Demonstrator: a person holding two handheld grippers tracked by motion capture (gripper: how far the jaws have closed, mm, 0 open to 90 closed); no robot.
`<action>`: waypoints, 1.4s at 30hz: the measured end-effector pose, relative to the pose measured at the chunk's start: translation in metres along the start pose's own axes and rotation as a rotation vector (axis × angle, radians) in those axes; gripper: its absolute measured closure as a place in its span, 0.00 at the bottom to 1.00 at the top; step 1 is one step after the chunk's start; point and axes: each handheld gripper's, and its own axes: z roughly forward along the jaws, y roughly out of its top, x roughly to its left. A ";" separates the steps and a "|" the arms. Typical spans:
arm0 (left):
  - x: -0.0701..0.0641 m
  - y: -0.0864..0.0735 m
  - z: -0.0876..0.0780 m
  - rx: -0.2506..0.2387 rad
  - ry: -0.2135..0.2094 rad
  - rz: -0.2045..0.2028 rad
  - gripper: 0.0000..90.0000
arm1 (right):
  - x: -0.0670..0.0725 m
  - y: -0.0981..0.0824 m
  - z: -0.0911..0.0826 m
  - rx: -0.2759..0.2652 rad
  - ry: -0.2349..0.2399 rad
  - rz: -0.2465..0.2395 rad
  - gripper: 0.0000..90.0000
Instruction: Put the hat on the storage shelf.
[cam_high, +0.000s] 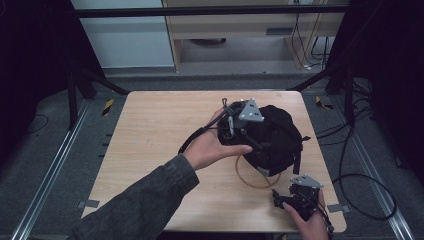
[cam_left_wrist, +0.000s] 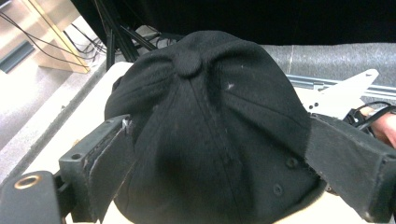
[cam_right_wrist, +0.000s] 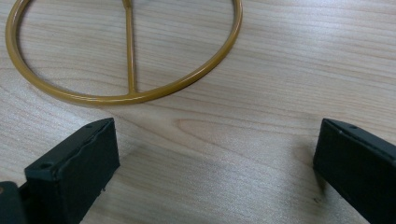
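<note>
High view: you are reaching your left gripper (cam_high: 235, 120) onto the black cap (cam_high: 277, 137) while your right gripper (cam_high: 290, 197) is hovering low over the desk (cam_high: 150, 140).

Left gripper view is showing your two jaws standing wide apart with the cap's crown (cam_left_wrist: 210, 116) sitting between them, its top button (cam_left_wrist: 187, 62) straight ahead of the gripper; the left pad is touching the cap's side, and whether the right one is pressing on it you cannot tell. Your right gripper (cam_right_wrist: 215, 158) is holding its jaws spread wide with bare wood between them, and the yellow wire ring (cam_right_wrist: 123, 51) is lying flat on the desk just ahead of the jaw tips, apart from them. Seen from above, that ring (cam_high: 250, 177) is poking out from under the cap's near edge.
</note>
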 end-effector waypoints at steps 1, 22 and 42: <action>0.000 -0.002 -0.003 -0.011 -0.002 -0.009 0.09 | 0.000 0.000 0.000 0.000 0.000 0.000 0.00; 0.007 -0.062 -0.041 -0.033 0.041 -0.088 0.06 | 0.000 0.000 0.000 -0.002 0.000 -0.002 0.00; -0.013 -0.145 -0.039 0.017 0.058 -0.150 0.06 | 0.000 0.000 0.000 -0.003 -0.001 -0.002 0.00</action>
